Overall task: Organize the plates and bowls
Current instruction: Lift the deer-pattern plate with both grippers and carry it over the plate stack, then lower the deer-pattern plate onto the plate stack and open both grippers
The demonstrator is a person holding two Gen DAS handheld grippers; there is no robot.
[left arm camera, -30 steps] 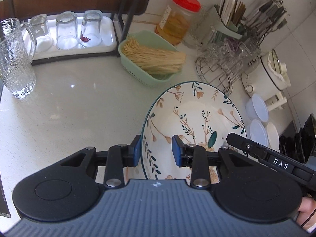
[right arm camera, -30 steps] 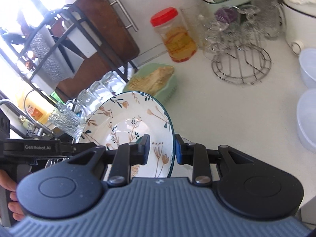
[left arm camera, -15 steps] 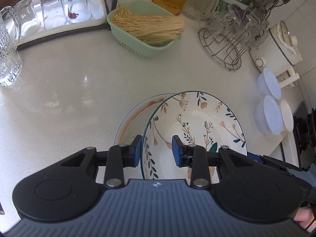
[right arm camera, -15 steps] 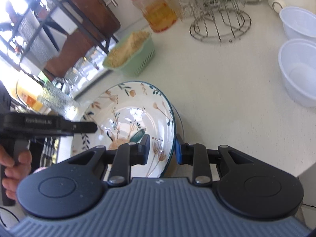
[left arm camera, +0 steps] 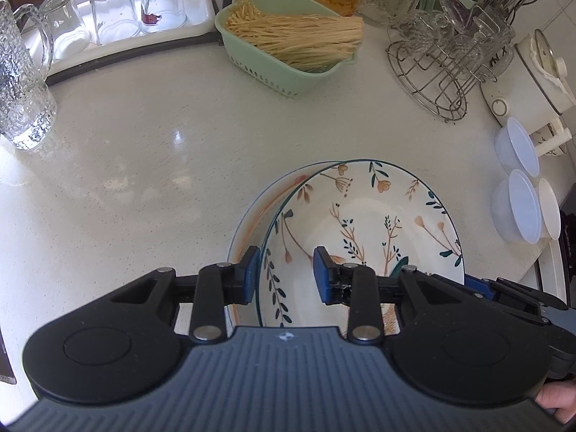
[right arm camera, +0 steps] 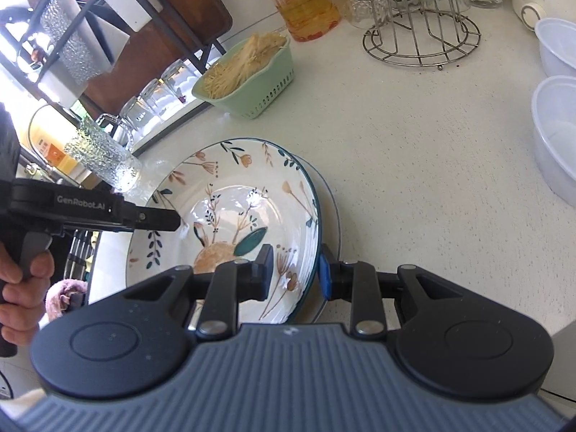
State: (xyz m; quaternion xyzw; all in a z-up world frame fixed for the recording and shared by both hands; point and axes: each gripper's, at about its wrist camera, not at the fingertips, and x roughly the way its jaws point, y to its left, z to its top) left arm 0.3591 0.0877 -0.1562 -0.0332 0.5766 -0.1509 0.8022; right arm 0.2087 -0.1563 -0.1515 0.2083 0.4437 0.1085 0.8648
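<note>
A floral plate with a dark green rim rests on a second plate with an orange rim line on the white counter. It also shows in the right wrist view, with the lower plate's edge peeking out on the right. My left gripper straddles the floral plate's near rim, jaws open wider than the rim. My right gripper straddles the opposite rim, jaws likewise apart. The left gripper's body shows at the left of the right wrist view.
A green basket of noodles, a tray of upturned glasses, a glass pitcher, a wire glass rack, a white cooker and white plastic bowls stand around the plates. A red-lidded jar stands at the back.
Both grippers lowered the floral plate onto the orange-rimmed plate, and their jaws have opened off its rim.
</note>
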